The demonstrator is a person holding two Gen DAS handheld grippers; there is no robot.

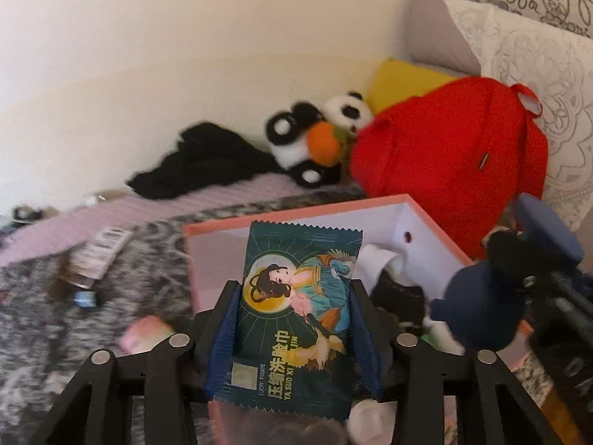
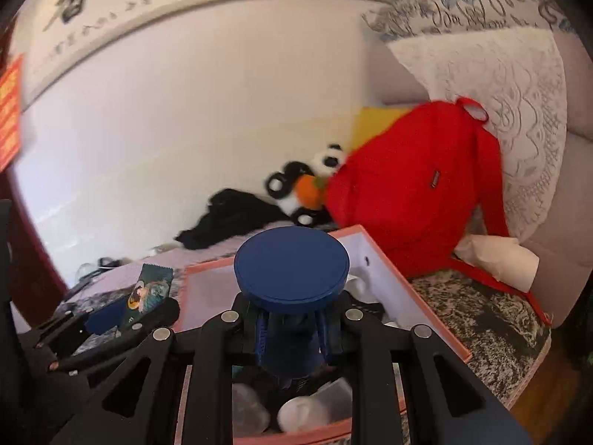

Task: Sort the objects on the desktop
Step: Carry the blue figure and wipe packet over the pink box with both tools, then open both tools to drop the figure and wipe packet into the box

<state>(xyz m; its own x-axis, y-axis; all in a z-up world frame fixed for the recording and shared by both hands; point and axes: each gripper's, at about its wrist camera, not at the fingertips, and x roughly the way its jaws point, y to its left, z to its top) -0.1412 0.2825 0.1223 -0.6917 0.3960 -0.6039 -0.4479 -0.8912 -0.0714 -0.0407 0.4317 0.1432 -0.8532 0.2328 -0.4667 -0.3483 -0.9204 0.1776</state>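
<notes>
Left wrist: mottled blanket [image 1: 33, 315], cream wall [image 1: 185, 37].

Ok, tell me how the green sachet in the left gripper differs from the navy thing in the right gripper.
The green sachet is flat, crimp-edged and printed with a figure and text; the navy object is plain, with a round disc top on a narrower stem. The left gripper grips the sachet by its side edges; the right gripper clamps the navy object's stem below the disc. Both are held up over the pink-rimmed box.
</notes>
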